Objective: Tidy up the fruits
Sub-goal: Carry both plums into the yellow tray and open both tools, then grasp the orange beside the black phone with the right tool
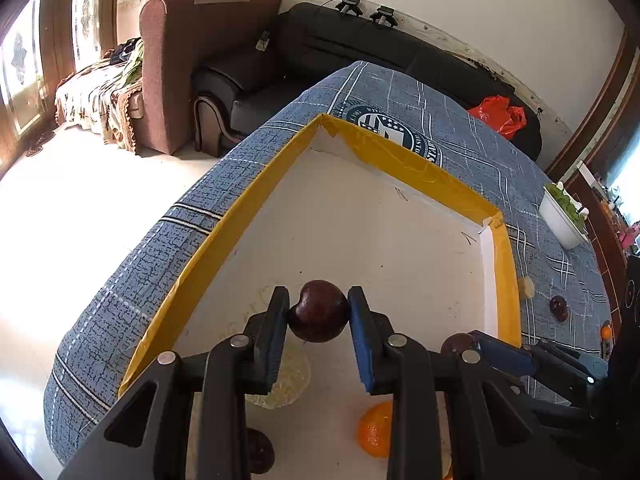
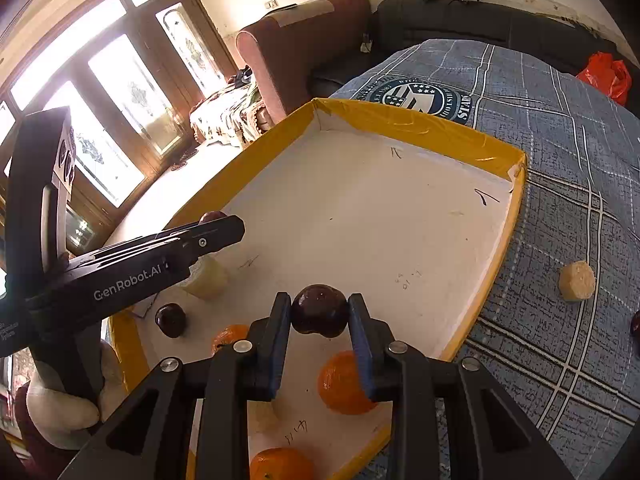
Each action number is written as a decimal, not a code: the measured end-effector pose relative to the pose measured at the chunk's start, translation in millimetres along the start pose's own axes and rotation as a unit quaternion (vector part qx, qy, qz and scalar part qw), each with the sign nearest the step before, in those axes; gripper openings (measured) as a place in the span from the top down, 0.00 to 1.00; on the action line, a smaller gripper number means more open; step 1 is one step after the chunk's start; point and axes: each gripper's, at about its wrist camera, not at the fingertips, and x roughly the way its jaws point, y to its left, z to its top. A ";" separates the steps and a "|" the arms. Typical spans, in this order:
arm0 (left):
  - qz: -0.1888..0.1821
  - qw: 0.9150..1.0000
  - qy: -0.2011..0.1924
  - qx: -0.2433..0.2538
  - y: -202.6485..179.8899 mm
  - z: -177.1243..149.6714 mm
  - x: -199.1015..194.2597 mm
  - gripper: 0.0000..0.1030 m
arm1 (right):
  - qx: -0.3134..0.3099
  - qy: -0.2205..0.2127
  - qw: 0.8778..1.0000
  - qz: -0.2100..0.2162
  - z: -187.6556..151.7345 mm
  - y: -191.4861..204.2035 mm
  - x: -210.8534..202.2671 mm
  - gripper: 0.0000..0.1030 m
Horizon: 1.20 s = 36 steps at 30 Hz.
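A white tray with yellow rim (image 1: 420,168) (image 2: 420,124) lies on a blue checked cloth. My left gripper (image 1: 319,312) is shut on a dark red apple (image 1: 318,311) above the tray. My right gripper (image 2: 319,314) is shut on another dark red apple (image 2: 319,311) above the tray; it also shows in the left wrist view (image 1: 516,354). In the tray lie oranges (image 2: 344,384) (image 2: 280,464) (image 2: 228,336), a dark apple (image 2: 171,319) and a pale yellow fruit piece (image 2: 208,278). The left wrist view shows an orange (image 1: 376,428) and a pale piece (image 1: 288,376).
On the cloth outside the tray lie a pale fruit piece (image 2: 577,281) (image 1: 526,287), a dark apple (image 1: 559,308) and an orange (image 1: 606,332). A white bowl of greens (image 1: 564,216) stands at the right. A red bag (image 1: 500,114) and sofas (image 1: 248,80) lie beyond the table.
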 end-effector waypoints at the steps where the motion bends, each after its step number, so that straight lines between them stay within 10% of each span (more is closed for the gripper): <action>1: -0.001 1.000 0.000 -0.002 0.1 0.2 -0.1 0.54 | -0.002 -0.002 1.000 -0.001 2.0 -0.3 2.1 0.67; 4: 0.001 1.000 -0.008 -0.006 -2.8 1.4 -4.3 0.33 | -0.009 -0.014 1.000 -0.012 4.3 0.5 -0.5 0.60; 21: -0.073 0.993 -0.040 -0.083 -23.5 -27.9 -68.5 0.17 | 0.030 -0.054 0.998 -0.027 -24.6 -29.1 -64.5 0.46; 36: -0.131 0.989 0.019 0.068 -171.7 -101.2 -61.6 0.16 | 0.140 -0.055 0.977 -0.149 -100.3 -172.6 -162.9 0.32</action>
